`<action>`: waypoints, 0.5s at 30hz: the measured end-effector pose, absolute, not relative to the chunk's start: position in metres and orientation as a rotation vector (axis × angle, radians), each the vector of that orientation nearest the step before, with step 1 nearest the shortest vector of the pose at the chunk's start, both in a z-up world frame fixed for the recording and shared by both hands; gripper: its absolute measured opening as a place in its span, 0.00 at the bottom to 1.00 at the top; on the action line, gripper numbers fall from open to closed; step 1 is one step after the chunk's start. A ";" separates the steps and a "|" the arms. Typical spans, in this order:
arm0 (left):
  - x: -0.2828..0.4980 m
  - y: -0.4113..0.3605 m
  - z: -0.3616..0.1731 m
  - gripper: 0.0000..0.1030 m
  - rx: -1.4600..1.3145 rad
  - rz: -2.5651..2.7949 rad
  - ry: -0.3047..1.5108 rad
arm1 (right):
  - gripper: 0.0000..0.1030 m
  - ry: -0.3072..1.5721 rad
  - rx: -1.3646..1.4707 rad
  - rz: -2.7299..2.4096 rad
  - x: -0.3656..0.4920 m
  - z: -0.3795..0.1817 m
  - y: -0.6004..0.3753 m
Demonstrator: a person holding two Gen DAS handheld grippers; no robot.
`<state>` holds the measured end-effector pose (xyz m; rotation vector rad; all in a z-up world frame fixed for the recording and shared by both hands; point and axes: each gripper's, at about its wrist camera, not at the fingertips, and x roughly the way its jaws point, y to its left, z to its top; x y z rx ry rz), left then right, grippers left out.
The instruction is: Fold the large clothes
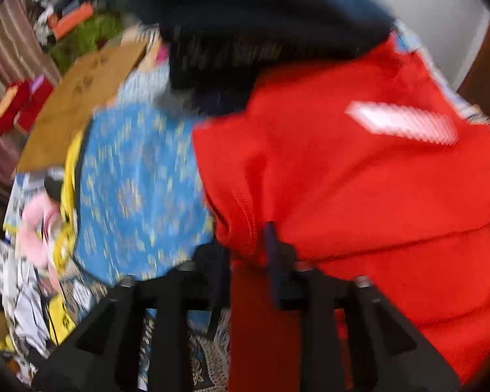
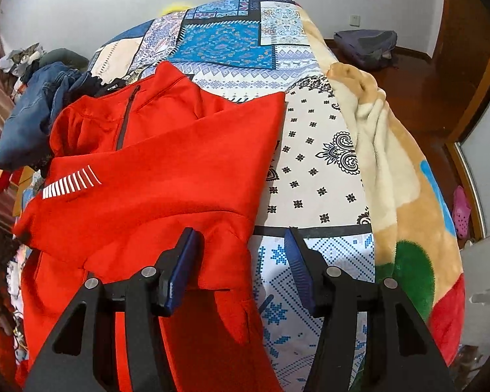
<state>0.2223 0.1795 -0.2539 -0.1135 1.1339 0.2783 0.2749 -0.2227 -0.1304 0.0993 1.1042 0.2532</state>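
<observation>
Red sweatshirt flat on bed. Right hand-held gripper released over its hem; left hand-held gripper released beside it. Pinch edges squarely before folding.

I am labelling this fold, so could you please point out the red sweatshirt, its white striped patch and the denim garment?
red sweatshirt (image 2: 179, 170): right wrist view, on its folded sleeve.
white striped patch (image 2: 71, 183): right wrist view, middle of the stripes.
denim garment (image 2: 29, 114): right wrist view, on the crumpled blue cloth.
</observation>
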 end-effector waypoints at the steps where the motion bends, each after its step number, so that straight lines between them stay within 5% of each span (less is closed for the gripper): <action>1: 0.220 0.182 -0.260 0.47 -0.123 0.294 1.145 | 0.51 1.104 0.094 0.250 0.274 -0.131 -0.222; 3: 0.215 0.186 -0.262 0.55 -0.145 0.308 1.138 | 0.52 1.106 0.086 0.245 0.274 -0.130 -0.220; 15: 0.230 0.172 -0.169 0.55 -0.118 0.217 0.963 | 0.52 1.059 0.055 0.269 0.281 -0.095 -0.211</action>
